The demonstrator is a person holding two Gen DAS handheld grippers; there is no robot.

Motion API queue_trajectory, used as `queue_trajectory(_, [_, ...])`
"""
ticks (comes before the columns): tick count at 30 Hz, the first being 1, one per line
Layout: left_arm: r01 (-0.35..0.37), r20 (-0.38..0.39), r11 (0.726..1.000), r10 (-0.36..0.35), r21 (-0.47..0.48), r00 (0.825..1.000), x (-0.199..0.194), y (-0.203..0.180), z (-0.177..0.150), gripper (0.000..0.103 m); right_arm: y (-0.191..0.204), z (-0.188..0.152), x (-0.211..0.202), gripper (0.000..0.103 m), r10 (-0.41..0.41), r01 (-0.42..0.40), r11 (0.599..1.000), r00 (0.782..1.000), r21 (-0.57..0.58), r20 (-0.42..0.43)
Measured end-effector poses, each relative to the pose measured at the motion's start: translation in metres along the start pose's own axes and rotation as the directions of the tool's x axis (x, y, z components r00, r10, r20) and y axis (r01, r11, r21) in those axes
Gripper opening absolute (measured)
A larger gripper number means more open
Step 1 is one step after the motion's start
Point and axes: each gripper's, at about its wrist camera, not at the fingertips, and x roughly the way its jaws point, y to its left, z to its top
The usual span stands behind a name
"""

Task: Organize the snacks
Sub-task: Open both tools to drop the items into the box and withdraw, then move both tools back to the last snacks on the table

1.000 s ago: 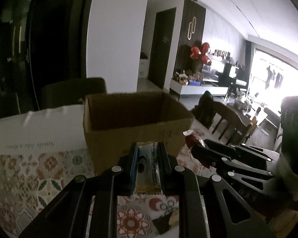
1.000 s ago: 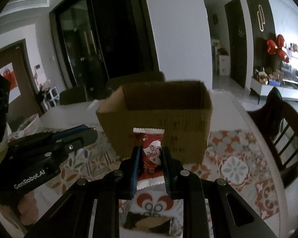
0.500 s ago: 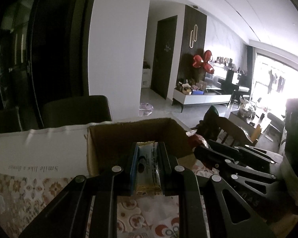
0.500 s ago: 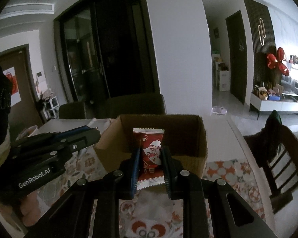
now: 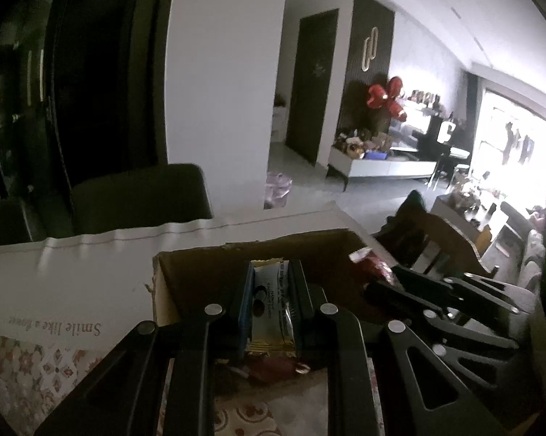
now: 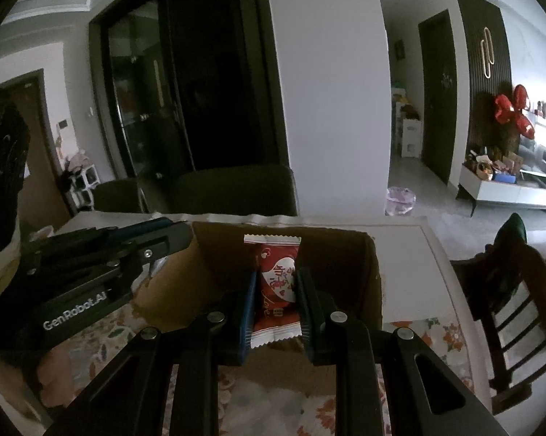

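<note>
At lower centre of each wrist view, over the open box, a gold bar is clamped by the left gripper and a red candy by the right gripper; neither is released yet, so dropping remains.

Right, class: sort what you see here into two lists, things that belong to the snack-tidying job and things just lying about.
Part of the job:
- cardboard box
- red heart-print snack, held by the right gripper
- silver-and-gold snack bar, held by the left gripper

Just lying about:
- patterned tablecloth
- wooden chair
- red balloon decoration
</note>
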Motion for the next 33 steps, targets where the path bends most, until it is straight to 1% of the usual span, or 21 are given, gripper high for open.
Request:
queue_trajectory(2, [-0.001, -0.031, 1.0, 0.001, 0.013, 1.0, 0.012, 0.0, 0.002, 0.021, -0.003, 0.001, 0.008, 0.023, -0.012, 0.012, 1.0, 1.0, 0.001, -0.011])
queue_trajectory(4, [-0.014, -0.04, 1.0, 0.015, 0.025, 0.999, 0.016, 0.001, 0.002, 0.026, -0.005, -0.001, 0.013, 0.023, -0.021, 0.021, 1.0, 1.0, 0.004, -0.017])
queue_trajectory(6, [-0.038, -0.036, 0.999, 0.04, 0.031, 0.999, 0.018, 0.002, 0.001, 0.046, -0.007, -0.001, 0.018, 0.024, -0.027, 0.028, 1.0, 0.999, 0.011, -0.026])
queue_trajectory(10, [-0.093, -0.019, 0.995, 0.094, 0.042, 0.995, 0.011, 0.004, -0.004, 0.055, -0.013, -0.007, 0.024, 0.024, -0.061, 0.062, 0.998, 0.997, 0.017, -0.048])
queue_trajectory(11, [-0.102, -0.017, 0.994, 0.102, 0.044, 0.995, 0.01, 0.004, -0.005, 0.062, -0.014, -0.007, 0.024, 0.029, -0.067, 0.068, 0.998, 0.996, 0.019, -0.053])
queue_trajectory(12, [-0.113, -0.008, 0.992, 0.113, 0.05, 0.994, 0.005, 0.003, -0.008, 0.063, -0.015, -0.008, 0.023, 0.033, -0.068, 0.069, 0.997, 0.996, 0.025, -0.055])
queue_trajectory(13, [-0.122, 0.002, 0.991, 0.122, 0.055, 0.993, 0.001, 0.002, -0.01, 0.063, -0.015, -0.009, 0.021, 0.04, -0.068, 0.07, 0.997, 0.996, 0.034, -0.052])
queue_trajectory(15, [-0.142, 0.029, 0.987, 0.14, 0.079, 0.99, -0.011, -0.001, -0.018, 0.065, -0.015, -0.012, 0.013, 0.041, -0.077, 0.079, 0.996, 0.996, 0.046, -0.038])
queue_trajectory(18, [-0.148, 0.066, 0.982, 0.141, 0.113, 0.988, -0.031, -0.009, -0.031, 0.066, -0.011, -0.02, -0.01, 0.041, -0.104, 0.104, 0.993, 0.995, 0.061, 0.002])
queue_trajectory(20, [-0.146, 0.075, 0.98, 0.137, 0.133, 0.988, -0.043, -0.013, -0.039, 0.066, -0.009, -0.025, -0.025, 0.051, -0.133, 0.131, 0.989, 0.991, 0.075, 0.028])
queue_trajectory(22, [-0.134, 0.09, 0.98, 0.121, 0.149, 0.989, -0.057, -0.019, -0.047, 0.066, -0.005, -0.033, -0.045, 0.056, -0.167, 0.161, 0.982, 0.984, 0.096, 0.06])
queue_trajectory(24, [-0.118, 0.109, 0.977, 0.1, 0.176, 0.989, -0.073, -0.027, -0.056, 0.066, 0.001, -0.042, -0.063, 0.056, -0.183, 0.174, 0.979, 0.98, 0.102, 0.083])
queue_trajectory(26, [-0.1, 0.126, 0.974, 0.076, 0.202, 0.989, -0.086, -0.034, -0.066, 0.067, 0.007, -0.051, -0.079, 0.056, -0.179, 0.169, 0.98, 0.98, 0.104, 0.093])
queue_trajectory(28, [-0.097, 0.141, 0.966, 0.063, 0.242, 0.988, -0.099, -0.043, -0.076, 0.071, 0.01, -0.058, -0.092, 0.056, -0.17, 0.159, 0.98, 0.981, 0.116, 0.098])
queue_trajectory(30, [-0.097, 0.153, 0.96, 0.057, 0.262, 0.987, -0.109, -0.048, -0.083, 0.075, 0.01, -0.068, -0.103, 0.056, -0.184, 0.169, 0.975, 0.978, 0.143, 0.099])
queue_trajectory(33, [-0.079, 0.148, 0.951, 0.036, 0.299, 0.988, -0.119, -0.054, -0.094, 0.075, 0.011, -0.082, -0.117, 0.056, -0.204, 0.187, 0.968, 0.975, 0.17, 0.092])
